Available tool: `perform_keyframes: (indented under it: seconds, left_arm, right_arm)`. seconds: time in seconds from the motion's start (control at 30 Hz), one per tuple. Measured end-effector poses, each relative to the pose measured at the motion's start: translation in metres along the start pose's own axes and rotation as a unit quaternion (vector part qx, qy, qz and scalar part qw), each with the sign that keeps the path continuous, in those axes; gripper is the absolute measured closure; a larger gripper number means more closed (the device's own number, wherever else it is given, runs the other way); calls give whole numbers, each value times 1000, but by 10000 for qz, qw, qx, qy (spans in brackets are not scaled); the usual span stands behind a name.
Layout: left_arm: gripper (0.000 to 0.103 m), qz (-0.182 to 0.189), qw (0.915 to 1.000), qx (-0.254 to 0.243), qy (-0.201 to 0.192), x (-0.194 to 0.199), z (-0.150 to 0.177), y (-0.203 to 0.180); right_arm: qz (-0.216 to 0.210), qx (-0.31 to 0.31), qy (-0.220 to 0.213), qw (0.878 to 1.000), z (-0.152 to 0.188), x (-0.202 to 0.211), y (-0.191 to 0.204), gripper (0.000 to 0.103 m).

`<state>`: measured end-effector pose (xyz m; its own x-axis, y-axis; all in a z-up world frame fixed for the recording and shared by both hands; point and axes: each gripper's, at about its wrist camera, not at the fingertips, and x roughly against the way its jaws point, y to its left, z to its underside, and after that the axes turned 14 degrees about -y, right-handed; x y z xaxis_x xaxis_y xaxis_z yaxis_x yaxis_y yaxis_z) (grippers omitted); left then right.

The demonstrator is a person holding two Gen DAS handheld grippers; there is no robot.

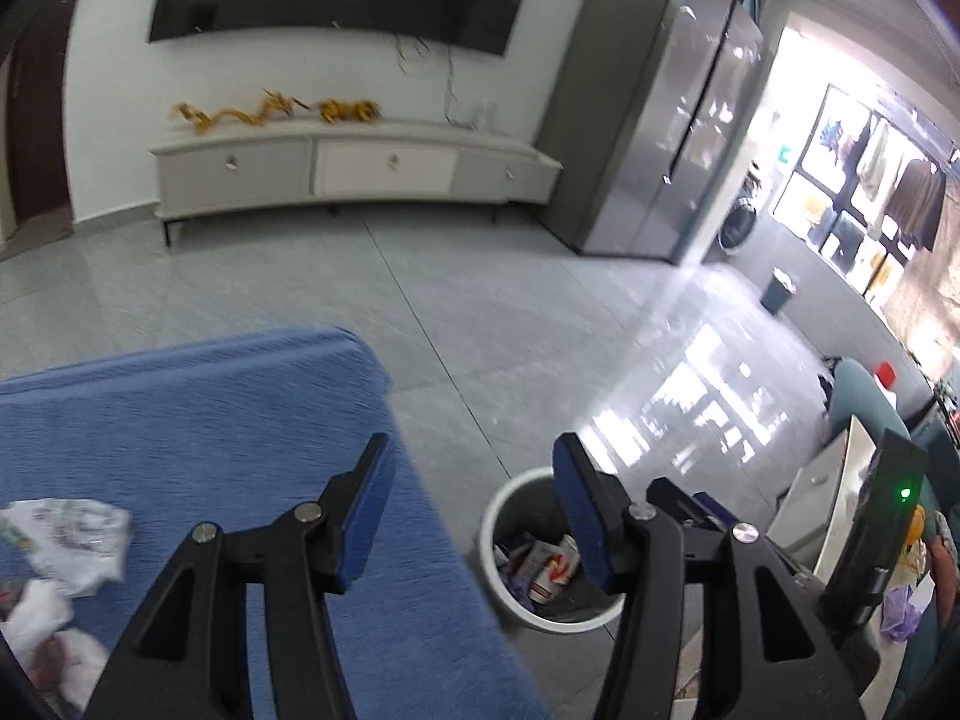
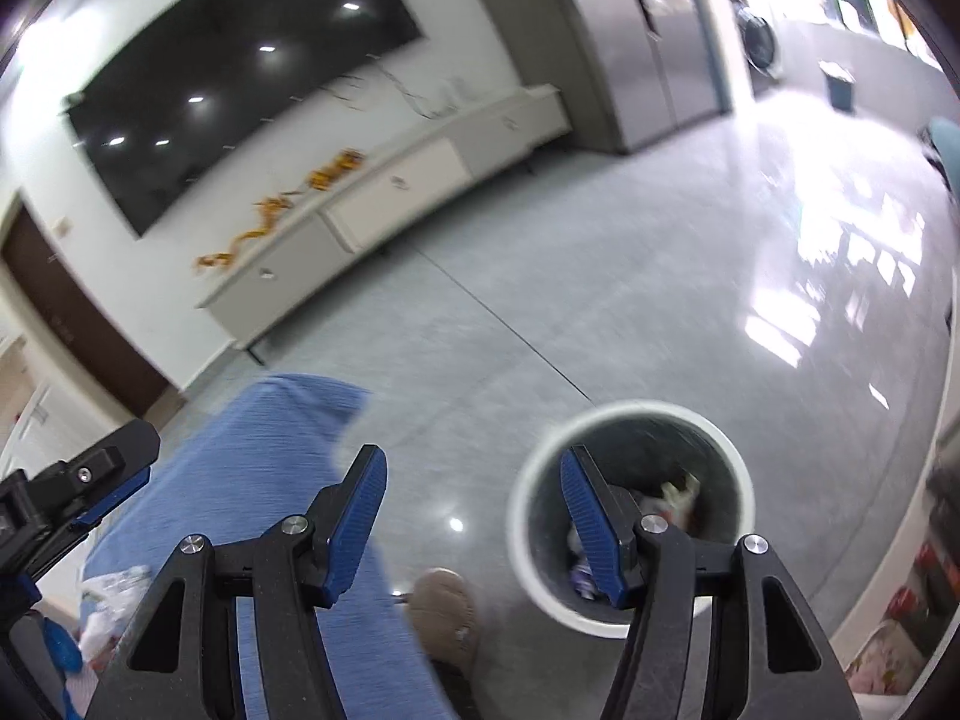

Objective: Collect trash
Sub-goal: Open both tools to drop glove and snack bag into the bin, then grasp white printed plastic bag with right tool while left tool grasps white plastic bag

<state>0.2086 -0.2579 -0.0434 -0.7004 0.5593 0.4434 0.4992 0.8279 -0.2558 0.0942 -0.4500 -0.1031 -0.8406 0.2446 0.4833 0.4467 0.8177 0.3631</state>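
Observation:
My left gripper [image 1: 471, 453] is open and empty, held over the right edge of a blue cloth surface [image 1: 198, 414]. Crumpled white wrappers [image 1: 72, 534] lie on the cloth at the far left. A white-rimmed trash bin [image 1: 498, 516] stands on the floor to the right and holds several wrappers [image 1: 543, 570]. My right gripper [image 2: 474, 462] is open and empty, above the floor between the cloth [image 2: 264, 450] and the bin [image 2: 738, 468]. Trash [image 2: 672, 495] lies inside the bin. More crumpled wrappers [image 2: 114, 594] show at the lower left.
A grey tiled floor [image 1: 480, 312] stretches to a white TV cabinet [image 1: 360, 168] under a wall TV. A grey refrigerator [image 1: 660, 120] stands to the right. A small dark bin [image 1: 779, 288] is far off. A brown slipper [image 2: 444, 606] is on the floor beside the cloth.

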Motion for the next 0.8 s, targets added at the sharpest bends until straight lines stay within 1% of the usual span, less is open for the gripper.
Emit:
perform_keyframes:
  seconds: [0.07,0.13,0.3,0.43,0.5,0.63,0.73,0.8]
  left_arm:
    - [50,-103,9996,2,-267,34,-8,19]
    - [50,-291,9984,-79,-485,64,-16,35]
    - [50,-774,9918,-247,-984,147,-27,80]
    - [50,-1074,9859,-304,-1244,203,-25,108]
    - [49,-1253,9822,-282,-1371,232,-21,125]
    - [47,-1511,9767,-159,-1518,272,-12,156]
    - [45,-1730,9715,-103,-1619,299,-2,181]
    - [44,-1781,9706,-76,-1620,311,3,193]
  right_arm:
    - [-244,174,-156,9994,-5,17,26,45]
    - [-469,332,-285,9979,-7,33,49,45]
    - [-962,669,-513,9918,-10,64,100,45]
    - [-1334,896,-649,9849,-6,87,139,45]
    - [-1447,997,-692,9820,-3,94,152,45]
    - [-1701,1157,-705,9761,5,107,177,45]
    - [-1804,1283,-729,9724,13,117,189,45]
    - [-1896,1346,-743,9697,16,123,196,45]
